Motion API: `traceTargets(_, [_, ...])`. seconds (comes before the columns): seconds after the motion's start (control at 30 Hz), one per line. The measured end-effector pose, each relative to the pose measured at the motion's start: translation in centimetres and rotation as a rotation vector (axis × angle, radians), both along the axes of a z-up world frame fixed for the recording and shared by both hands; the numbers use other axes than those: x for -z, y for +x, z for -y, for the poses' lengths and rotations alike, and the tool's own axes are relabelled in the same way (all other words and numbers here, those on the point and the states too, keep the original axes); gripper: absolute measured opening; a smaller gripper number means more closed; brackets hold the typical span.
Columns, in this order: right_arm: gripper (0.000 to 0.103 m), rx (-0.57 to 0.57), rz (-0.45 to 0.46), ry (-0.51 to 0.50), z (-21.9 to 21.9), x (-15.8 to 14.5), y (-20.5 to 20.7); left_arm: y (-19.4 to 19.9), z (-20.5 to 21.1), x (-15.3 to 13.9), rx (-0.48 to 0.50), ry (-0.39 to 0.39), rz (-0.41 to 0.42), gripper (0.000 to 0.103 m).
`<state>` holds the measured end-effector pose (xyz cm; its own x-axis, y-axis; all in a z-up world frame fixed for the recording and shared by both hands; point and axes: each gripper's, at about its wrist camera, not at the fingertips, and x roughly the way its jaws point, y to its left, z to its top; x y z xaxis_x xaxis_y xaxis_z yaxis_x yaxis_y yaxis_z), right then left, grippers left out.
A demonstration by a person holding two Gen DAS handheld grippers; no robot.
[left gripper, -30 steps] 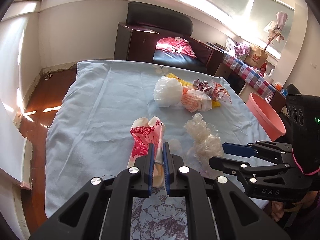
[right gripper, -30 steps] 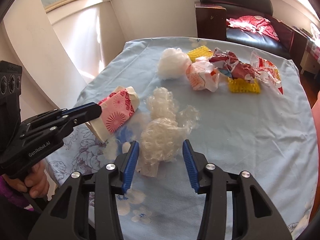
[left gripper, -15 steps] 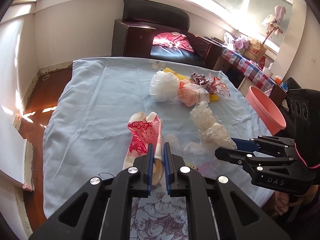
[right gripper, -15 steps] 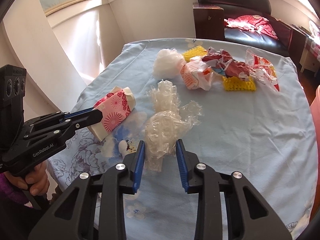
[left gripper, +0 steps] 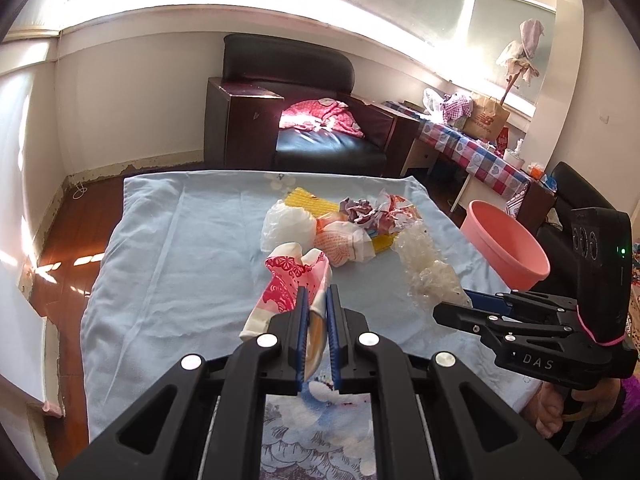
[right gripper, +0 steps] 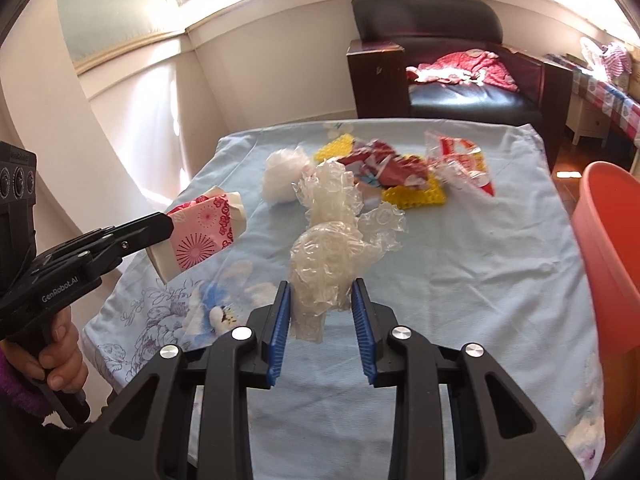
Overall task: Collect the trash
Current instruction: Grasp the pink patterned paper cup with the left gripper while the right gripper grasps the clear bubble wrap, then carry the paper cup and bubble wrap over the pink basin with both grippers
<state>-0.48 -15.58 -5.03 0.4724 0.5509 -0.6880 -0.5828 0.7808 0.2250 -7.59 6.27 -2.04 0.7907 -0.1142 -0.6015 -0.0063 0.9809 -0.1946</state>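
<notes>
Holding both pieces clear of the cloth now: your left gripper [left gripper: 316, 312] is nearly closed on the pink carton [right gripper: 202, 232]; right gripper [right gripper: 322, 312] has narrowed onto the clear wrap [right gripper: 328, 264]; pink tub [right gripper: 608, 240] sits right of it; carry next.

Left hand-held gripper [left gripper: 317, 308]: pitched downward, blue pads nearly together, pinching a flattened paper cup [left gripper: 294, 280]. Right hand-held gripper [right gripper: 321, 304]: pitched downward, jaws partly apart, pads pressed against a clear plastic wad [right gripper: 332, 256]. A hand [right gripper: 56, 350] wraps the left handle; fingers [left gripper: 550, 414] grip the right.
</notes>
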Motion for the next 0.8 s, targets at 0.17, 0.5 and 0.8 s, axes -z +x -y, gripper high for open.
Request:
traceTargets(0.17, [0.031, 0.056, 0.047, 0.004, 1.7, -1.2, 0.2, 0.9, 1.1, -1.0, 0.028, -0.007, 0.033, 0.008])
traceTargets(0.5, [0.031, 0.17, 0.091, 0.019, 5.2, -2.6, 1.4, 2.8, 3.8, -3.6, 0.098, -0.022, 0.127, 0.008])
traceTargets(0.8, [0.031, 0.306, 0.14, 0.027, 9.3, -3.7, 2.2, 5.0, 7.3, -5.8, 0.176, -0.033, 0.192, 0.008])
